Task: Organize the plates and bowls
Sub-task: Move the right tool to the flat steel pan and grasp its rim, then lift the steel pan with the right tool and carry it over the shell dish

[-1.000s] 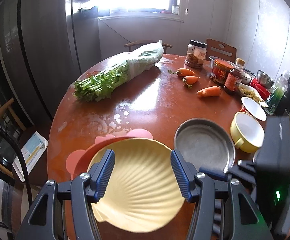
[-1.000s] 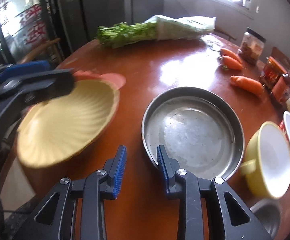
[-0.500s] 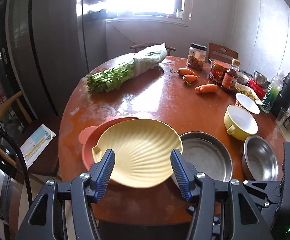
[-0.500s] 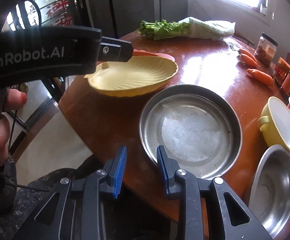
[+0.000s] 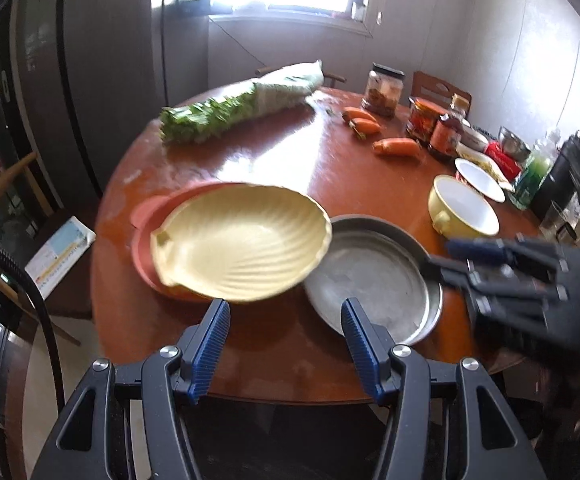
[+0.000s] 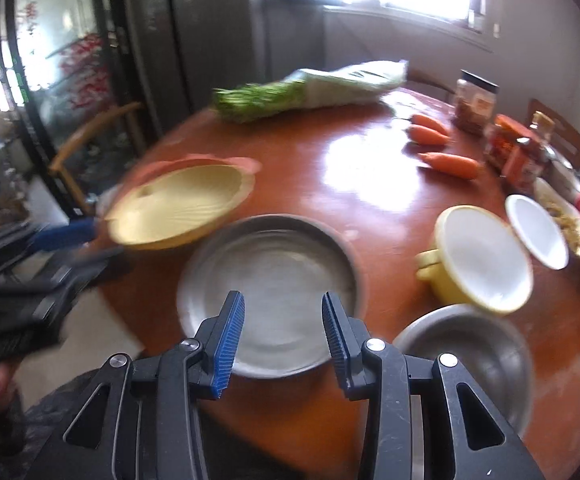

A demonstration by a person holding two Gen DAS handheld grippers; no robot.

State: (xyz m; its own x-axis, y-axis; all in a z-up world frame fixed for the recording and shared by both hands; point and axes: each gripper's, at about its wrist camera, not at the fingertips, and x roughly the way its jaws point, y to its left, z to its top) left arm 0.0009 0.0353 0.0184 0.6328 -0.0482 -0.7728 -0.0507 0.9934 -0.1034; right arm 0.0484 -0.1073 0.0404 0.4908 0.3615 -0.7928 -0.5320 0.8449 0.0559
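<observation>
A yellow shell-shaped plate [image 5: 241,240] [image 6: 177,204] rests on a pink plate [image 5: 145,236], its right edge reaching over the rim of a round steel pan [image 5: 370,276] [image 6: 273,280]. My left gripper [image 5: 285,340] is open just short of the yellow plate's near rim, with nothing between its pads. My right gripper [image 6: 283,332] hovers over the pan's near side with its jaws opening and no grip on anything. In the left wrist view the right gripper [image 5: 438,260] is blurred beside the pan's right rim.
A yellow-handled bowl [image 6: 486,256], a small white bowl [image 6: 536,232] and a steel bowl [image 6: 470,356] sit to the right. Bagged greens [image 5: 241,108], carrots [image 5: 396,146], jars [image 5: 384,88] and bottles line the far side. The round table's near edge [image 5: 249,392] lies just beyond my left fingers.
The yellow plate, earlier between my left fingers, now lies beyond their tips next to the pan. Both grippers drew back from the table. The right jaws stand wider apart.
</observation>
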